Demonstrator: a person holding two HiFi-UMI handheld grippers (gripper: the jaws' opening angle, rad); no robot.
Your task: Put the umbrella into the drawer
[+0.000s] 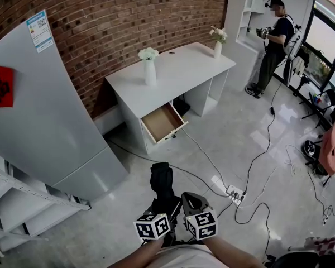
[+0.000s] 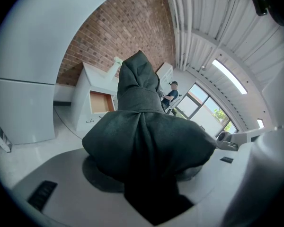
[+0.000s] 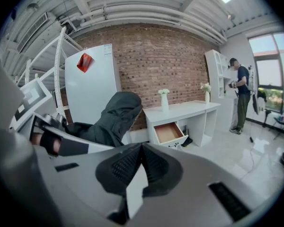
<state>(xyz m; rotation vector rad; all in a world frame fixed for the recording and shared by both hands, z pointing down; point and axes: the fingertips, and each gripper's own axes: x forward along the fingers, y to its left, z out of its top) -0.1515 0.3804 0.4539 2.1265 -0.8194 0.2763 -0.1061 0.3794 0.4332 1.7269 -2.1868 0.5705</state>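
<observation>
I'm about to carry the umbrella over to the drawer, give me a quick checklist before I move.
1. Umbrella gripped in the left gripper's jaws: ok.
2. Right gripper free, jaws together on nothing: ok.
3. Drawer open, inside looks bare: ok.
4. Path to it: not ok, a cable and a power strip lie on the floor.
5. Other person stands away from the desk, by the shelves: ok.
6. Umbrella fits the drawer lengthwise: cannot tell.
</observation>
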